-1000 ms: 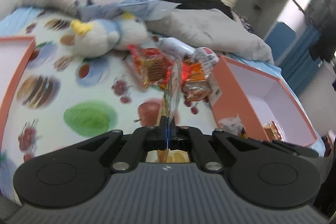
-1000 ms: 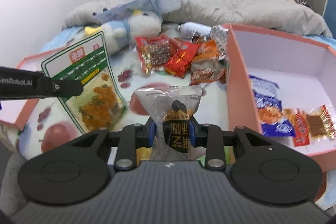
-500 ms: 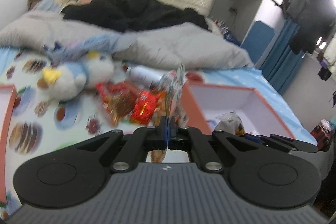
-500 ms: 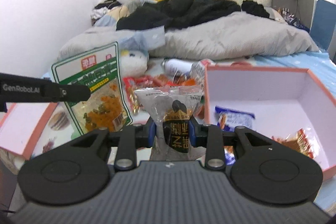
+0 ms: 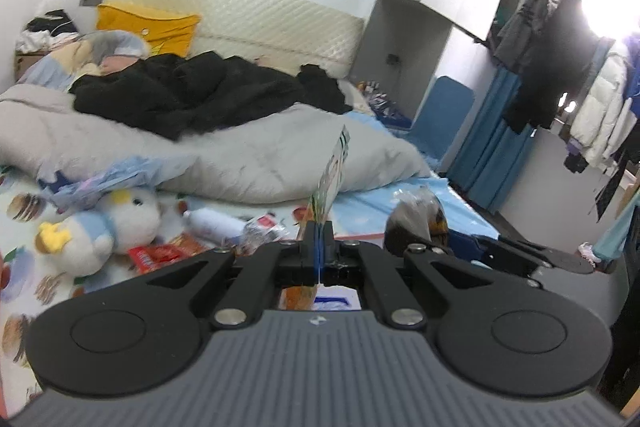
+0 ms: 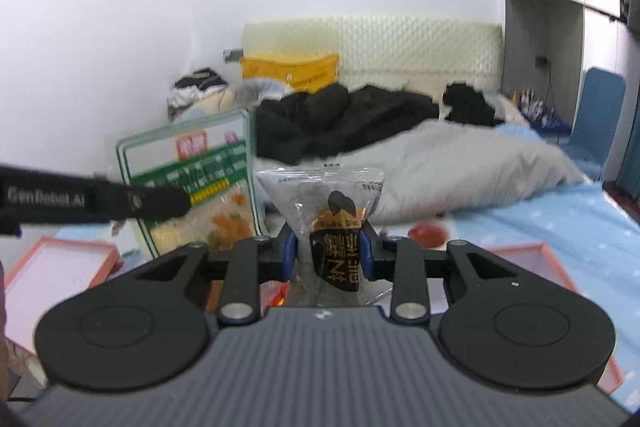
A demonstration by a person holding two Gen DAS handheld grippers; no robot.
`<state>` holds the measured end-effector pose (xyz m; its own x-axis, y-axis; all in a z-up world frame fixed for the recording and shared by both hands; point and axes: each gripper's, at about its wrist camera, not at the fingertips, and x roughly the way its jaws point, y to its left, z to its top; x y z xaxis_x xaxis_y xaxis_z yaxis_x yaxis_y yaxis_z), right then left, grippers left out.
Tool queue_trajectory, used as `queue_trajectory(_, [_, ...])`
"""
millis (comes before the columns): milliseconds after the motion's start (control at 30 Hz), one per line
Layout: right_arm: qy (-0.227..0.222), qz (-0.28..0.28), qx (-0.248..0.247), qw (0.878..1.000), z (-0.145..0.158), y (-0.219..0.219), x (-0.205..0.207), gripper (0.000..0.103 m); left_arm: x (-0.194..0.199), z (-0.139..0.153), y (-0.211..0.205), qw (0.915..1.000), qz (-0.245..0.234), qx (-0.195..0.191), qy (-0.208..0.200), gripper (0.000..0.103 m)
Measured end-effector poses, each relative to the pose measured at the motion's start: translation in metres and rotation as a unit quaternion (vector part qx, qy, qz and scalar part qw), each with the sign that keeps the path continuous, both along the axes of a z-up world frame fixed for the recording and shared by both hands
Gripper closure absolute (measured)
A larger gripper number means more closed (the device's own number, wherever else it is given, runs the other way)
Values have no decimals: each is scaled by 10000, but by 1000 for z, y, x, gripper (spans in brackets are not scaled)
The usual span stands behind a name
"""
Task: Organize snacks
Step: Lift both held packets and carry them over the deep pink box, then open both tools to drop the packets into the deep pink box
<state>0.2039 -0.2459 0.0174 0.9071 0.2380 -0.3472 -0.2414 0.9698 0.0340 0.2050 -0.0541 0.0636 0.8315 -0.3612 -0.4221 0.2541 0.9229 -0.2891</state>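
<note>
My left gripper [image 5: 318, 239] is shut on a flat green-and-white snack bag [image 5: 335, 167], seen edge-on and held up above the bed. In the right wrist view the same bag [image 6: 196, 179] faces the camera, pinched by the left gripper [image 6: 172, 203] that reaches in from the left. My right gripper [image 6: 328, 253] is shut on a clear packet with a dark label [image 6: 338, 215], upright between the blue pads. That packet [image 5: 416, 217] also shows at the right of the left wrist view. Both grippers hang side by side above the boxes.
A salmon-rimmed box [image 6: 60, 255] lies low at the left and another [image 6: 536, 253] at the right. Loose red packets [image 5: 160, 253], a white bottle [image 5: 216, 223] and a plush toy [image 5: 100, 227] lie on the fruit-print sheet. A grey duvet [image 5: 260, 155] and black clothes [image 5: 192, 95] fill the bed behind.
Both grippers have risen with their packets still held. The views have tilted up, so the bed, the loose snacks and the boxes have sunk low in the pictures.
</note>
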Motion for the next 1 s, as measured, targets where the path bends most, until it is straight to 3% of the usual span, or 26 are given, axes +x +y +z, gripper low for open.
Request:
queue_trajectory(167, [-15,-137,-67,9999,8,-21,9,69,17,13,-25,9997,-233,-82,37,103])
queue_trajectory(367, [222,-459,-194,9985,-3,-58,22,69,46,9,-71,9977,-611,-107,285,103])
queue_trajectory(667, [1245,-823,-411,9879,-56,-119,50,69,112,-40,-147,9858,-1133,251,1211,103])
queue_trajectory(867, [1957,-1002,-494,9743,-96,-144,71,69,148,-88,-185,9713,-1347,609,1862,103])
queue_trajectory(1000, [2293,-947,-472,9676,-115,-151,79,69,170,-117,-194,9598,-1351,460,2417,103])
